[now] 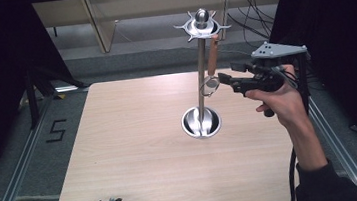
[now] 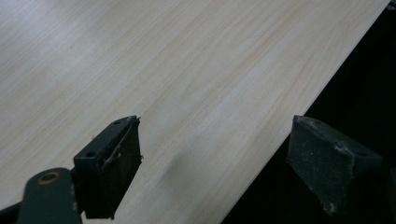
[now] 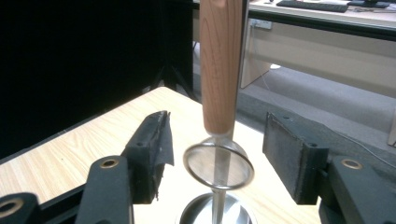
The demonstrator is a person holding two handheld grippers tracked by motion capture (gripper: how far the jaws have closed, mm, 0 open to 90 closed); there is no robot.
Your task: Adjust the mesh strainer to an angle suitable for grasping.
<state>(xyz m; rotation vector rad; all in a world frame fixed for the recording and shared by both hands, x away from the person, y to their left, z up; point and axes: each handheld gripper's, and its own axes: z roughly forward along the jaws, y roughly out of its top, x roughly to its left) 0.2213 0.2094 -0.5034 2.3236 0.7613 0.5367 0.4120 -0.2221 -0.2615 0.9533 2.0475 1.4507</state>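
Wooden table (image 1: 137,155): strainer (image 3: 219,140) hangs on rack (image 1: 201,63); right gripper (image 3: 217,154) fingers wide around it, left gripper (image 2: 215,172) fingers wide.

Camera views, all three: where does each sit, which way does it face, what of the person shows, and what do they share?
High view: above the person's side, facing forward and down on the table; right hand and forearm in view, right gripper at the utensil stand.
Left gripper view: on the left gripper, facing bare tabletop at the edge; open jaws.
Right gripper view: on the right gripper, facing the hanging wooden-handled strainer; open jaws beside it.
Shared: stand, strainer, tabletop.
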